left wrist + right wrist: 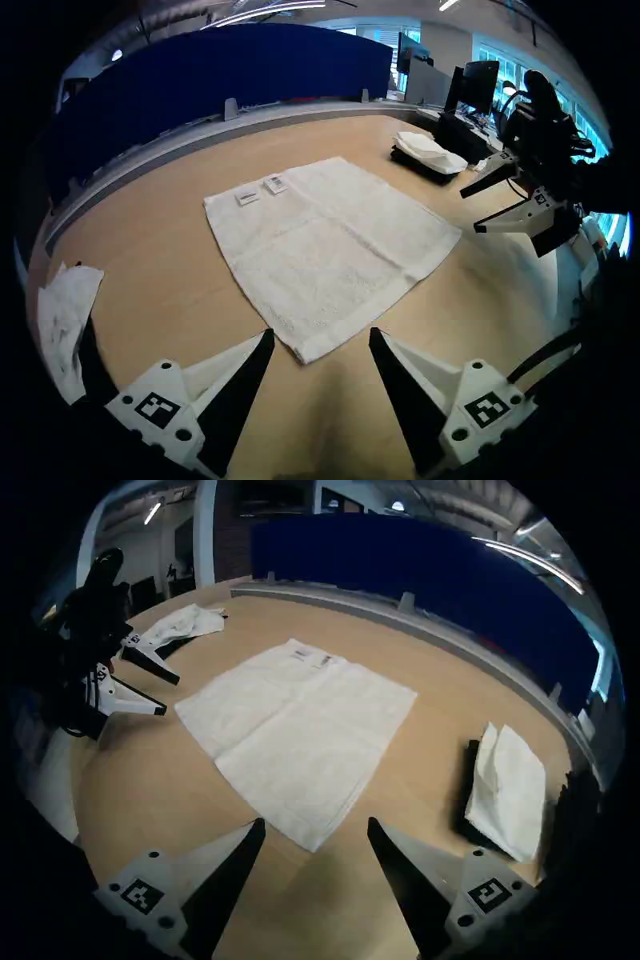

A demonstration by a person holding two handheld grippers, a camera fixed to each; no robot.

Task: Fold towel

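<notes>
A white towel (328, 248) lies spread flat on the wooden table (160, 272), with two small labels near its far corner. My left gripper (320, 348) is open, its fingers on either side of the towel's near corner, just above the table. In the right gripper view the same towel (296, 728) lies flat, and my right gripper (314, 836) hovers open over another corner of it. Each view shows the other gripper farther off: the right one (472, 212) at the towel's right side, the left one (166, 694) at the left side, both open.
A folded white cloth on a dark tray (430, 154) sits at the table's far right; it appears again (504, 792) to the right of the right gripper. A crumpled white cloth (64, 320) lies at the left edge. A blue partition (216, 72) runs behind the table. Monitors (478, 84) stand beyond.
</notes>
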